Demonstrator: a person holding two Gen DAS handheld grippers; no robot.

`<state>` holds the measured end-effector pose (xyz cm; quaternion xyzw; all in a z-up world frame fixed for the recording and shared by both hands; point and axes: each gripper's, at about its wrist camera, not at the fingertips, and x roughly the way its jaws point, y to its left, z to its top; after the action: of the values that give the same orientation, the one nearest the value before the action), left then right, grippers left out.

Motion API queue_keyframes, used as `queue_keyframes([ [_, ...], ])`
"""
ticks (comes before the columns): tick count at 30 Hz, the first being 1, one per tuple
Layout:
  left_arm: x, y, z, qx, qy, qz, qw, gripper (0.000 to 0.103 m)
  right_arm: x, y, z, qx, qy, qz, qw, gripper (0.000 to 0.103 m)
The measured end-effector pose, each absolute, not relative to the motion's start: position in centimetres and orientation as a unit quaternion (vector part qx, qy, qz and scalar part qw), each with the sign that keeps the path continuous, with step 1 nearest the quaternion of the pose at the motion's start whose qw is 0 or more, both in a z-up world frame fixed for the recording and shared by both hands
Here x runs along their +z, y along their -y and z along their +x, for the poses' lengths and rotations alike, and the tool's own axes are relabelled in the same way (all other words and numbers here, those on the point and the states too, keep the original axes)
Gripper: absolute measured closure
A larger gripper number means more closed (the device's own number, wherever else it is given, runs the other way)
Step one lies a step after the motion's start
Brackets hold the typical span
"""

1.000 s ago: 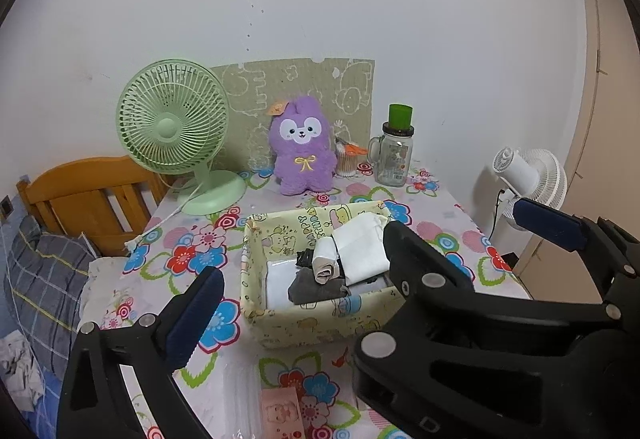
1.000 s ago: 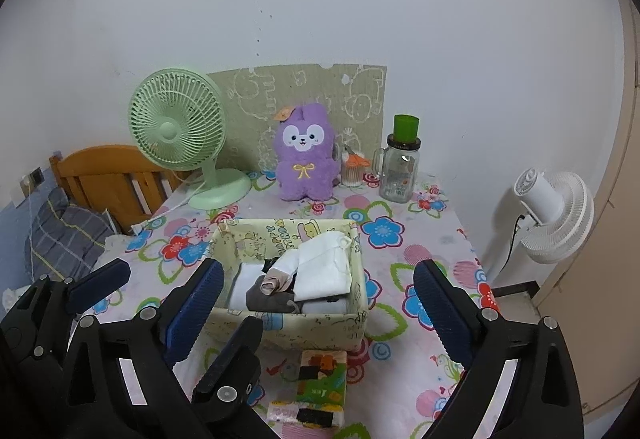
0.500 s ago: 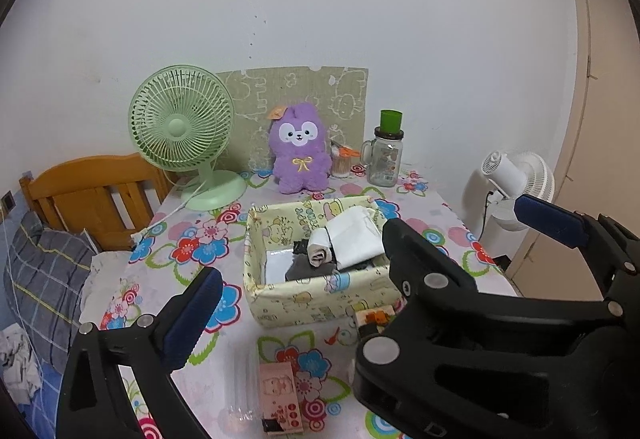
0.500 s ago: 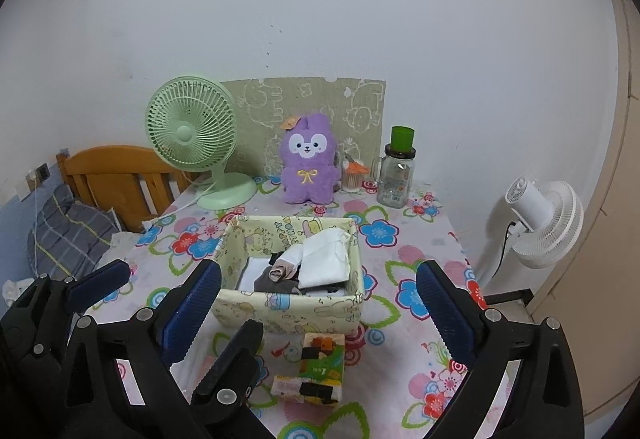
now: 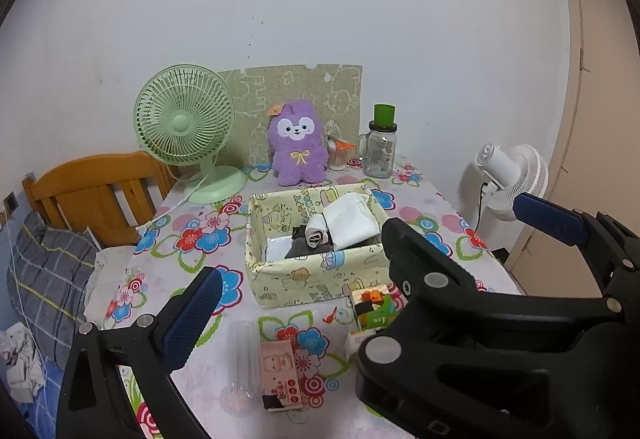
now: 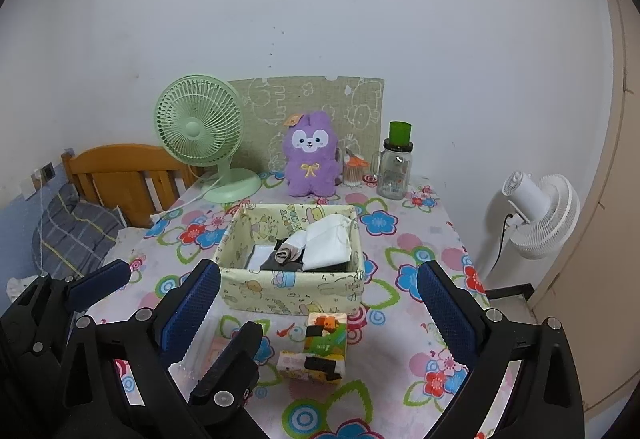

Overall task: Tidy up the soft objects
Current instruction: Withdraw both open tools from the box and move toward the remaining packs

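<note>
Worktop point(image 6: 420, 251): floral cloth, pink, blue and red blooms. Fabric bin point(image 6: 292, 291) at centre, pale yellow, cartoon animal print; lettering on the inner back wall not legible. Inside it: folded white cloth point(image 6: 326, 245) leaning on the right wall, rolled beige sock point(image 6: 286, 253) just left of it, dark grey garment point(image 5: 304, 249) beneath. Purple plush rabbit point(image 6: 310, 159) upright behind the bin by the green fan point(image 6: 200, 127). Left gripper point(image 5: 360, 251) and right gripper point(image 6: 316, 307): fingers spread wide, holding nothing, both short of the bin.
</note>
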<state>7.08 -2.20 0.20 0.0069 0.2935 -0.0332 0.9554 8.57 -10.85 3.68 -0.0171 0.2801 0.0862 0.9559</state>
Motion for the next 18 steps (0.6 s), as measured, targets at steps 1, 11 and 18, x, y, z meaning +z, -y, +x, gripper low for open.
queue_keyframes([
  [1,0.2,2.2,7.0,-0.034,-0.294,0.007,0.955,0.000,3.6,10.9,8.4,0.086,-0.281,-0.016,0.956,0.003],
  [11,-0.8,2.2,5.8,-0.021,-0.294,0.007,0.955,0.000,2.3,10.7,7.3,0.096,-0.286,-0.013,0.953,0.003],
  [18,-2.8,2.0,5.6,-0.016,-0.303,0.007,0.953,0.000,0.2,10.4,7.2,0.099,-0.293,-0.014,0.951,0.003],
])
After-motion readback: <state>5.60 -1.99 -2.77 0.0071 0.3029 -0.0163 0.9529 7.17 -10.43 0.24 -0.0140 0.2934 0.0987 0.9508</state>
